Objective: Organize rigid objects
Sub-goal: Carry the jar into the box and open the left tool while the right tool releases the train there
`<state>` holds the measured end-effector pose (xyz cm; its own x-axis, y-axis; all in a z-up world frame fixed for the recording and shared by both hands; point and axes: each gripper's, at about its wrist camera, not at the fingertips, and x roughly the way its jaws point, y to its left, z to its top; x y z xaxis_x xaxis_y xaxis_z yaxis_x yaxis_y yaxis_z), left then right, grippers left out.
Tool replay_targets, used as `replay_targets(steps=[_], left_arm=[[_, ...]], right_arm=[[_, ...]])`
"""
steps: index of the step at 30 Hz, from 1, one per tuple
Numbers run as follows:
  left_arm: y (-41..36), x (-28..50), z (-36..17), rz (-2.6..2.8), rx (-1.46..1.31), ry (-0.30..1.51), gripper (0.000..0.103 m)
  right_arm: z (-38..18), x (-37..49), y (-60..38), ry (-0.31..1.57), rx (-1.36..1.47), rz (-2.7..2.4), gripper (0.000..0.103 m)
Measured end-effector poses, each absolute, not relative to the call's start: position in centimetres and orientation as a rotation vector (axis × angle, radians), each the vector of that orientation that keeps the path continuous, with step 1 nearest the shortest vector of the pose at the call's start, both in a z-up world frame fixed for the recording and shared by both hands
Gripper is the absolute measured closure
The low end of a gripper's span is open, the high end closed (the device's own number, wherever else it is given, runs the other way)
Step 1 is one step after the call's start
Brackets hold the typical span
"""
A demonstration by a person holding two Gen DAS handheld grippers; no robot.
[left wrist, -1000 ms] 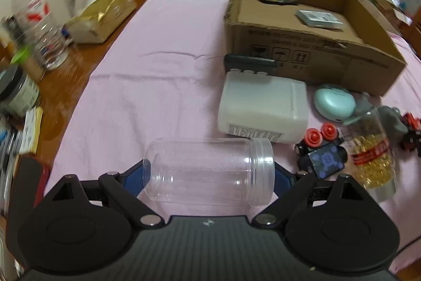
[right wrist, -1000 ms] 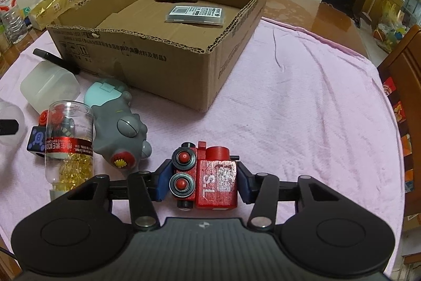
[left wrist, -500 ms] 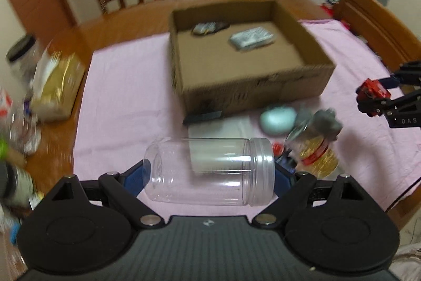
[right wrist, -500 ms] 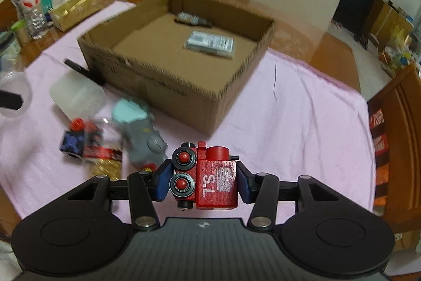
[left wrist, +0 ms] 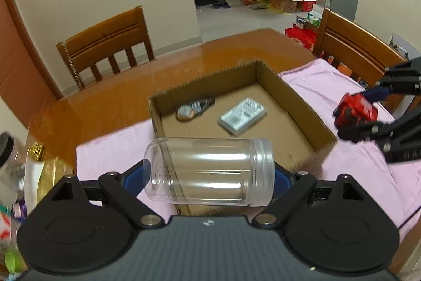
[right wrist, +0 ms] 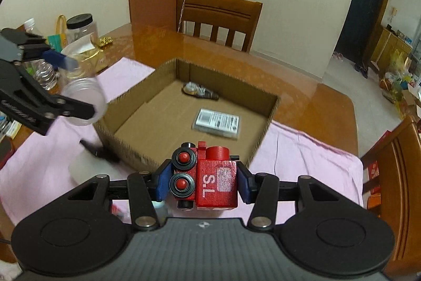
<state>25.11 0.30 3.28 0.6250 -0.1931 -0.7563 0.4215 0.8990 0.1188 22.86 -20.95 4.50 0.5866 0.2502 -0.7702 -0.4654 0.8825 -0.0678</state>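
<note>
My left gripper [left wrist: 209, 174] is shut on a clear plastic jar [left wrist: 208, 171], held sideways in the air just before the near wall of the open cardboard box [left wrist: 302, 102]. My right gripper [right wrist: 202, 182] is shut on a red toy train [right wrist: 208, 182] marked "S.L", held above the box's [right wrist: 265, 128] near right corner. Each gripper shows in the other's view: the right one with the train [left wrist: 355, 109] at the right, the left one with the jar [right wrist: 81, 102] at the left. In the box lie a flat white packet [left wrist: 242, 116] and a small dark gadget [left wrist: 194, 109].
A pink cloth [right wrist: 302, 157] covers the wooden table [right wrist: 302, 80]. A white container [right wrist: 89, 170] with a black object on it lies by the box's left corner. Bottles, jars and a gold bag [right wrist: 89, 54] crowd the left edge. Chairs [right wrist: 218, 15] stand around.
Both grippers have risen from the cloth with their loads and now hover higher, close to the box. The remaining items on the cloth have dropped mostly out of view.
</note>
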Motion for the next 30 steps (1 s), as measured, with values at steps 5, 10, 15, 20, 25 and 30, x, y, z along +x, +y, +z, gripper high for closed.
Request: replay_targets(steps=[5, 10, 15, 20, 25, 30], left_arm=[[-0.2, 28.9, 2.6, -0.361, 0.294, 0.822, 0.012], [-0.6, 31.7, 1.4, -0.363, 0.284, 0.827, 0.012], [-1.0, 34.2, -0.1, -0.356, 0.286, 0.846, 0.012], [-1.1, 36.2, -1.1, -0.353, 0.281, 0.860, 0.012], [-1.6, 37.9, -1.9, -0.349, 0.295, 0.865, 0.012], [-2.1, 39.2, -2.5, -0.344, 0.294, 0.873, 0.012]], right_arm=[[4.1, 25.1, -19.3, 0.850, -0.261, 0.420, 0.048], [3.3, 27.1, -17.9, 0.860, -0.246, 0.405, 0.048], [2.6, 27.7, -17.7, 0.852, -0.221, 0.369, 0.018], [3.1, 26.2, -18.4, 0.848, -0.198, 0.309, 0.000], [3.5, 25.1, -18.9, 0.861, -0.191, 0.270, 0.000], [3.4, 24.5, -19.2, 0.876, -0.177, 0.231, 0.000]])
